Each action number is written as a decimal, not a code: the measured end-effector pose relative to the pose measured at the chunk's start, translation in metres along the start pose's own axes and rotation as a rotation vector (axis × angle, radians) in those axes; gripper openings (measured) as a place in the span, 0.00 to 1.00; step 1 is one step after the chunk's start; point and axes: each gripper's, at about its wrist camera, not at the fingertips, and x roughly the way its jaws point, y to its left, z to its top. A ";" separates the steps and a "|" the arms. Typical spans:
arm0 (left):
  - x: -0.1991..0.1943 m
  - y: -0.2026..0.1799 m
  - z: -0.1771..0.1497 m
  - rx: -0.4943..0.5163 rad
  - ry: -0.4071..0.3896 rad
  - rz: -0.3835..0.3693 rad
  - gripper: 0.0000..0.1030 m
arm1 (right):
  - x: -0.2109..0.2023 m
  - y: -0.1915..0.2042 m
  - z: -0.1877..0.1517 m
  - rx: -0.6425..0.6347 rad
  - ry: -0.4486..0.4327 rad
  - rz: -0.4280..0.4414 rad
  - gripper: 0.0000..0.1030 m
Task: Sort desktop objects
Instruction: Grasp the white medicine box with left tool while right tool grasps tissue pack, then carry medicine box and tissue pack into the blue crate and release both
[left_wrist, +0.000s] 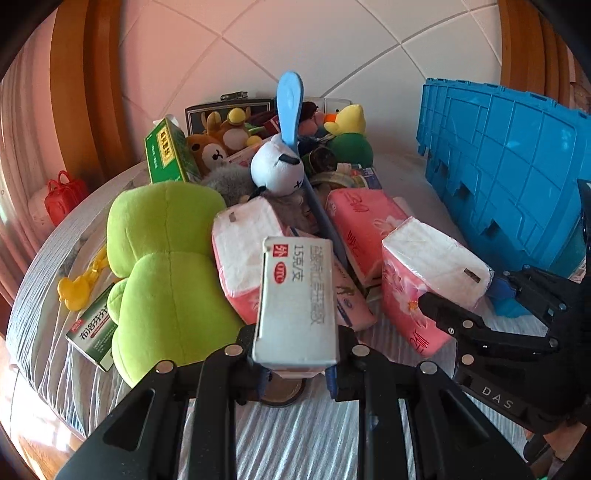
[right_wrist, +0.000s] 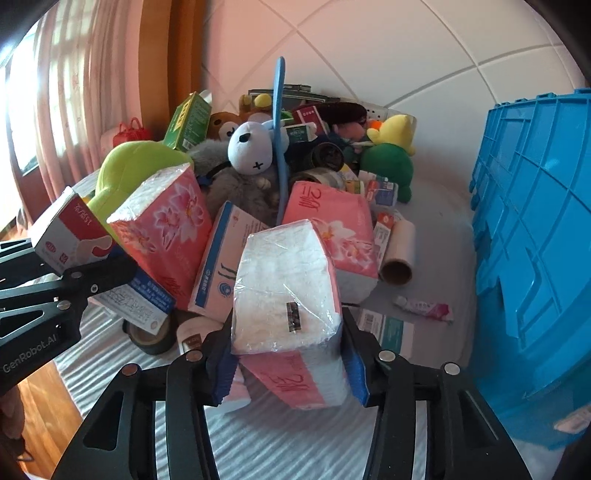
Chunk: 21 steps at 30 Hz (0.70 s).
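Holding one item apiece, both tools sit at the near edge of a crowded pile. The left hand-held gripper (left_wrist: 295, 354) has its jaws nearly together around a small grey-and-white medicine box (left_wrist: 295, 295), pinched at its lower end so the printed face points up and away; the box looks clear of the pile, likely lifted to carry off. The right hand-held gripper (right_wrist: 288, 354) stands with its jaws partly open and clamped on the sides of a pink tissue pack (right_wrist: 284, 288), the blue pads pressing into the soft wrapper. A grip across the narrow width suits a squashy pack, since the film gives and the pads bite.

Behind them lies the rest of the heap: a green plush frog (left_wrist: 162, 258), more tissue packs, a white-and-blue plush toy (left_wrist: 277, 166), a yellow duck toy (right_wrist: 395, 133) and a cardboard tube (right_wrist: 399, 254), all resting on a striped cloth over the tabletop (left_wrist: 295, 435). A blue plastic crate (right_wrist: 535, 258) stands just to the right, probably one destination for sorted things. Each held item seems ready to go to its own group.
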 end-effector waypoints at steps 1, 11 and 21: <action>-0.003 -0.002 0.004 0.004 -0.016 -0.005 0.22 | -0.006 -0.002 0.003 0.007 -0.010 -0.001 0.47; -0.042 -0.013 0.054 0.025 -0.175 -0.069 0.22 | -0.064 -0.016 0.043 0.069 -0.154 -0.009 0.47; -0.073 -0.029 0.109 0.049 -0.331 -0.107 0.22 | -0.131 -0.028 0.099 0.071 -0.380 -0.089 0.46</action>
